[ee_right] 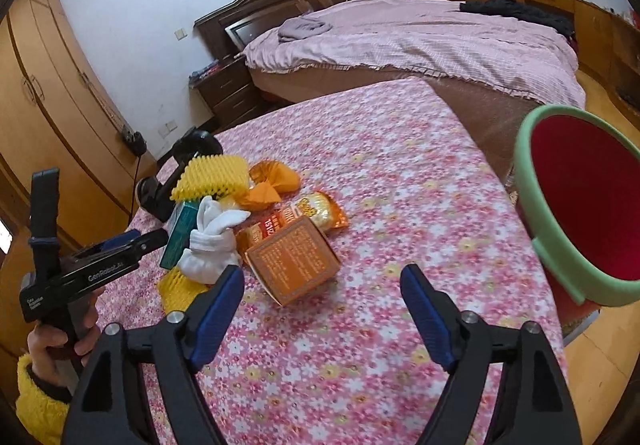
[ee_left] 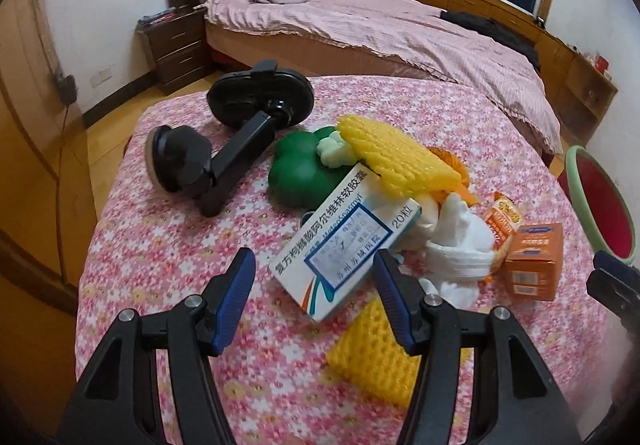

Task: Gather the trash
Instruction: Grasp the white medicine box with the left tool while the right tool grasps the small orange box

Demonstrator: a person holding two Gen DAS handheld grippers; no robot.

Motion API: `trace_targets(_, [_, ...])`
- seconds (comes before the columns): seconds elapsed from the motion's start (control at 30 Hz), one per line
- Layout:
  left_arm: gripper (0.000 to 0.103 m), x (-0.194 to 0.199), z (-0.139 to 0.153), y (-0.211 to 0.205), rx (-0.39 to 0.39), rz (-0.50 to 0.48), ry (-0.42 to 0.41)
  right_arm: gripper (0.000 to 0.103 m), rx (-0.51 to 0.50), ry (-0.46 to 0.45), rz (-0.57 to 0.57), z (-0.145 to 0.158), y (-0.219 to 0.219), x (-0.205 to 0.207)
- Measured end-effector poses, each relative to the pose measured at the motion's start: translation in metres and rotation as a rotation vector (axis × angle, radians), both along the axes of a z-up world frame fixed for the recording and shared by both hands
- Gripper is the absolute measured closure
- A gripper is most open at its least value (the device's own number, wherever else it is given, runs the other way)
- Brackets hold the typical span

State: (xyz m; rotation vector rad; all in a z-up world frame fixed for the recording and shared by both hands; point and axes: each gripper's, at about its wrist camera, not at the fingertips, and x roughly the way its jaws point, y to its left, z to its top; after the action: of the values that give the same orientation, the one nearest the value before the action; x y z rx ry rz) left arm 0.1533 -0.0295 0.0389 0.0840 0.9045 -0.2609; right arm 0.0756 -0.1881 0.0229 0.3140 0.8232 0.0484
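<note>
A pile of trash lies on the pink flowered table (ee_left: pixel 168 245): a white medicine box (ee_left: pixel 344 245), yellow foam nets (ee_left: pixel 400 153) (ee_left: pixel 372 357), a crumpled white tissue (ee_left: pixel 456 245), an orange snack wrapper (ee_left: pixel 504 221) and a small orange box (ee_left: pixel 534 261). My left gripper (ee_left: pixel 314 273) is open, its fingers either side of the medicine box's near end. My right gripper (ee_right: pixel 322 285) is open and empty, just in front of the orange box (ee_right: pixel 294 259). A red bin with a green rim (ee_right: pixel 580 205) stands at the table's right edge.
A black phone holder (ee_left: pixel 236 141) and a green toy (ee_left: pixel 304 169) lie at the table's far left. A bed (ee_left: pixel 380 29), a nightstand (ee_left: pixel 172 45) and wardrobes (ee_right: pixel 48 105) stand beyond. The left gripper also shows in the right wrist view (ee_right: pixel 120 245).
</note>
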Motion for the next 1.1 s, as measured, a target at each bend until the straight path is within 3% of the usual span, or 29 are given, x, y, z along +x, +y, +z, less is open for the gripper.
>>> trace_targets(0.23, [0.038, 0.015, -0.003, -0.004, -0.026, -0.06, -0.016, 0.02, -0.032, 0.031, 0.017, -0.01, 0.011, 0.017])
trace_targets(0.53, [0.038, 0.02, -0.016, -0.006, -0.097, -0.099, 0.048, 0.021, -0.031, 0.052, 0.024, -0.023, 0.013, 0.029])
trace_targets(0.67, [0.038, 0.022, -0.024, -0.012, -0.062, -0.08, 0.047, 0.037, -0.015, 0.05, 0.035, -0.025, 0.013, 0.031])
trace_targets(0.73, [0.039, 0.022, -0.026, -0.011, -0.076, -0.077, 0.051, 0.04, -0.014, 0.046, 0.041, -0.025, 0.013, 0.031])
trace_targets(0.8, [0.047, 0.021, -0.026, -0.01, -0.1, -0.071, 0.051, 0.041, -0.012, 0.037, 0.045, -0.025, 0.013, 0.029])
trace_targets(1.1, [0.048, -0.007, -0.002, 0.013, -0.151, -0.039, -0.031, 0.042, 0.01, 0.001, 0.027, -0.016, 0.006, 0.018])
